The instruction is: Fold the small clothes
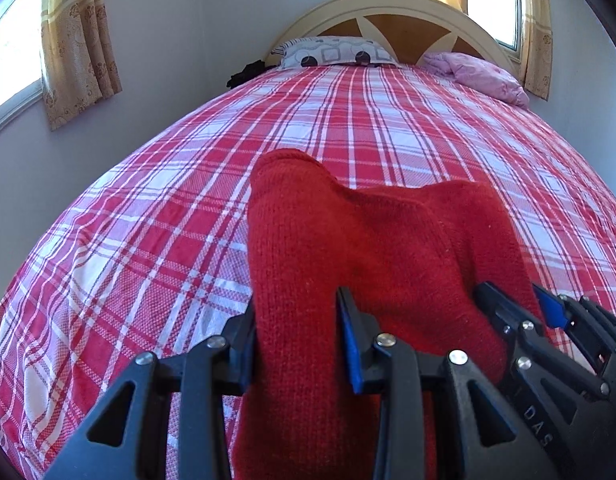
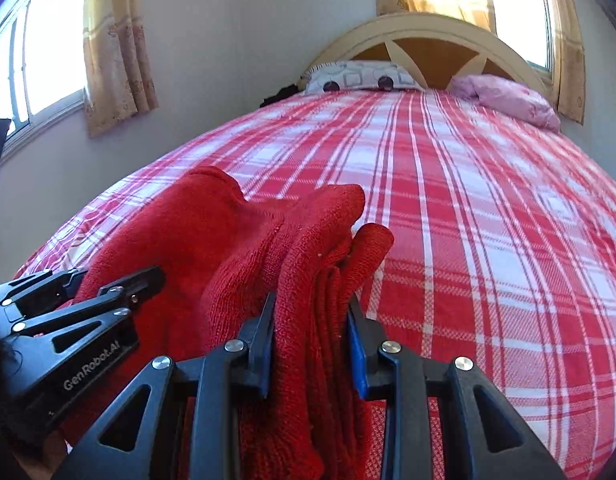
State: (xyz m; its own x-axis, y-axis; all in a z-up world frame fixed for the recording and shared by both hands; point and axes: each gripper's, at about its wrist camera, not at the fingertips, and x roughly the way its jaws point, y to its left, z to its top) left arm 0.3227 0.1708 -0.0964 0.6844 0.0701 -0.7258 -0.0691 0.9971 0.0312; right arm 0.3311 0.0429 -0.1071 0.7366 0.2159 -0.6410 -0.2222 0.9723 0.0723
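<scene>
A red knitted garment (image 1: 347,240) is held up over the bed by both grippers. In the left wrist view my left gripper (image 1: 296,320) is shut on a thick band of the knit, which rises in a hump beyond the fingers. My right gripper (image 1: 519,300) grips the same cloth just to the right. In the right wrist view my right gripper (image 2: 311,312) is shut on several bunched layers of the red garment (image 2: 228,240). My left gripper (image 2: 104,280) is close at the left, its fingertips against the cloth. The garment's lower part hangs hidden under the grippers.
A bed with a red and white plaid sheet (image 1: 387,128) fills both views. At its far end are a patterned pillow (image 1: 331,52), a pink pillow (image 1: 479,74) and a curved headboard (image 1: 407,8). Curtained windows flank the walls. Something dark (image 1: 248,72) lies by the bed's far left edge.
</scene>
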